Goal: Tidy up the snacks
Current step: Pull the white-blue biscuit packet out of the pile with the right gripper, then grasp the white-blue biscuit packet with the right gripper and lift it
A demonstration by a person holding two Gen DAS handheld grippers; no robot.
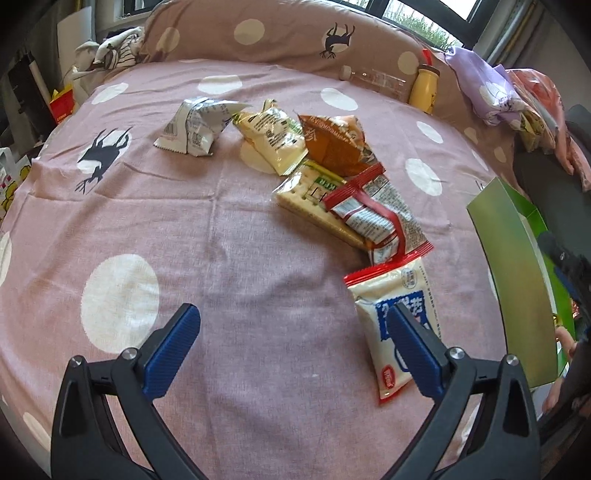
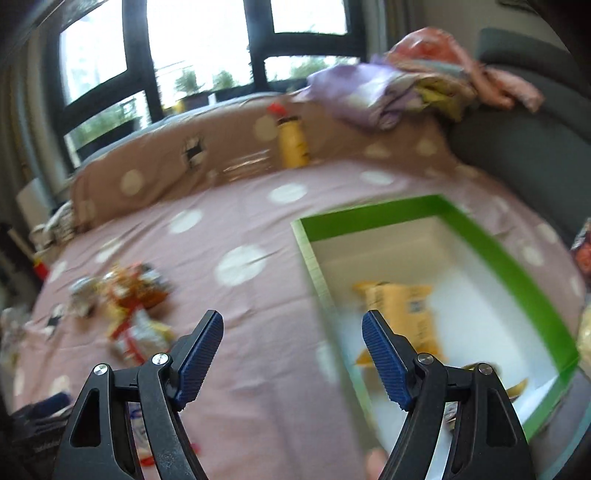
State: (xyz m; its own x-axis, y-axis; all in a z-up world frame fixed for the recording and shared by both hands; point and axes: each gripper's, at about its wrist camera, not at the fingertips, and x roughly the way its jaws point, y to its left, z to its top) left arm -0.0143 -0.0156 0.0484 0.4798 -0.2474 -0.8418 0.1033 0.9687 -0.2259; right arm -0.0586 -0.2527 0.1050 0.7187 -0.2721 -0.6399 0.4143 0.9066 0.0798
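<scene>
Several snack packets lie in a row on the pink dotted sheet (image 1: 229, 236): a white-grey packet (image 1: 194, 127), a cream packet (image 1: 275, 136), an orange packet (image 1: 338, 147), a cracker pack (image 1: 310, 201), a red-edged packet (image 1: 376, 216) and a white-and-blue packet (image 1: 397, 321). My left gripper (image 1: 291, 317) is open above the sheet, its right finger over the white-and-blue packet. My right gripper (image 2: 291, 325) is open over the left wall of a green box (image 2: 506, 266), which holds a yellow packet (image 2: 404, 314). The packet pile (image 2: 129, 299) shows blurred in the right wrist view.
A yellow bottle (image 1: 424, 88) and a clear bottle (image 1: 373, 79) lie by the pillow (image 1: 280, 33) at the back. Folded clothes (image 1: 517, 99) are piled at the right. The green box (image 1: 517, 266) stands at the sheet's right edge. A grey sofa (image 2: 524, 122) rises behind it.
</scene>
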